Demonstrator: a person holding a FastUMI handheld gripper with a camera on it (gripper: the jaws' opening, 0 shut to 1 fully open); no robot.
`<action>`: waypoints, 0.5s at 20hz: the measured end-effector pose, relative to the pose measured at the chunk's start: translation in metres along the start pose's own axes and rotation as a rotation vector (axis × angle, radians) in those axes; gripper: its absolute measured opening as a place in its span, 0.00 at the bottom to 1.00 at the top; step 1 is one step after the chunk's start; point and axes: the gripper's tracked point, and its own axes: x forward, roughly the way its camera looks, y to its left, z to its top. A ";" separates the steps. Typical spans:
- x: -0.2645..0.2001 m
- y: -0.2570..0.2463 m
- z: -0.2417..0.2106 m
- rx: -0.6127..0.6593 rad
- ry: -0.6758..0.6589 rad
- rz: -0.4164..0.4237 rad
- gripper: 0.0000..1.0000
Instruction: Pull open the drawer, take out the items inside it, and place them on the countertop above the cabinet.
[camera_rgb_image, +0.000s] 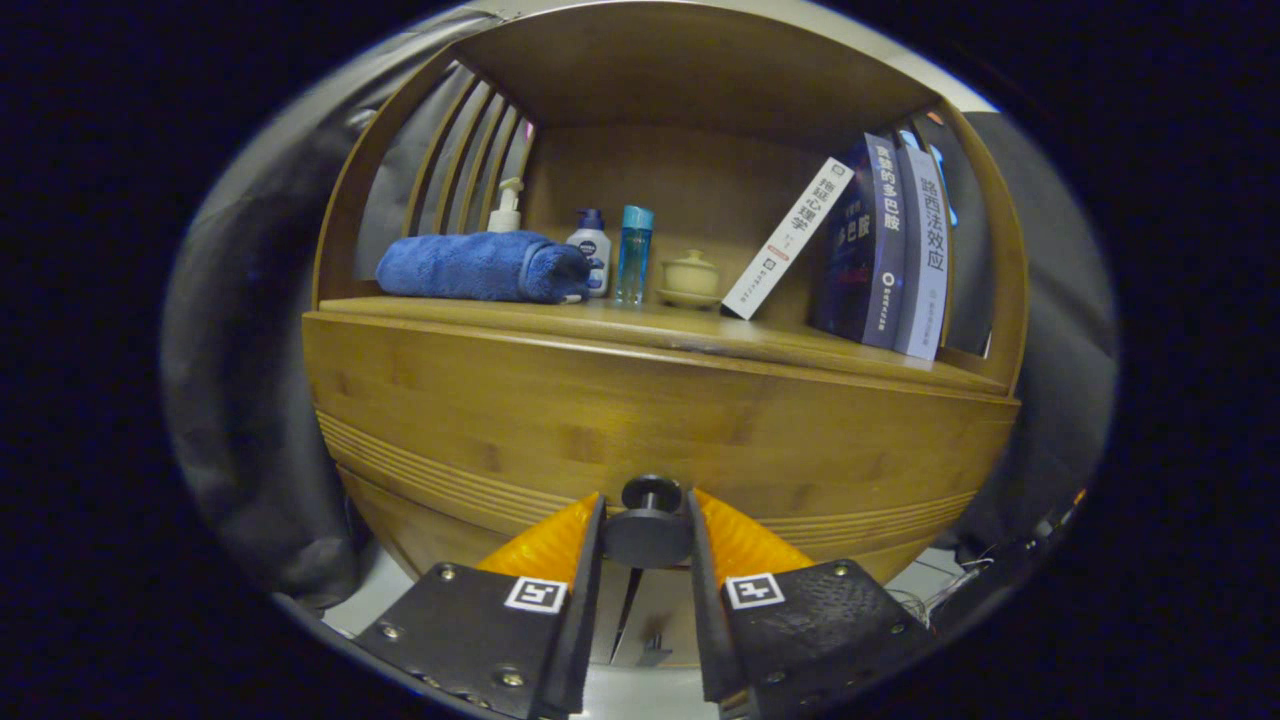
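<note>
**Gripper Closed on Drawer Knob, Drawer Front Facing Camera**

The gripper (647, 520) is positioned at the front of the wooden cabinet (380, 210). Its two fingers (590, 550) stand on either side of the dark round knob (648, 530), and both inner faces press against the knob's disc. The jaws are clamped on the knob, with only the width of the knob between them.

The knob sits at the lower centre of the drawer (560, 420). Its stem points straight out from the drawer front, toward the camera and along the line of the fingers. The drawer front is a wide wooden panel with its long axis horizontal, running across the cabinet. A band of fine horizontal grooves runs along the lower part of the panel.

The countertop (700, 335) lies directly above the drawer. On it, from left to right:

- a folded blue towel (480, 265), long axis horizontal
- a pump bottle (507, 205) behind the towel
- a white bottle (592, 255)
- a clear blue bottle (634, 255)
- a small lidded cup (690, 277)
- a white book (787, 238), leaning right
- two dark books (885, 240), upright
</note>
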 end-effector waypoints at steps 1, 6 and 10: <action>0.003 0.001 -0.003 0.010 -0.007 -0.008 0.38; 0.005 0.003 -0.005 0.001 -0.001 -0.005 0.32; -0.011 -0.002 -0.009 0.017 0.002 -0.011 0.33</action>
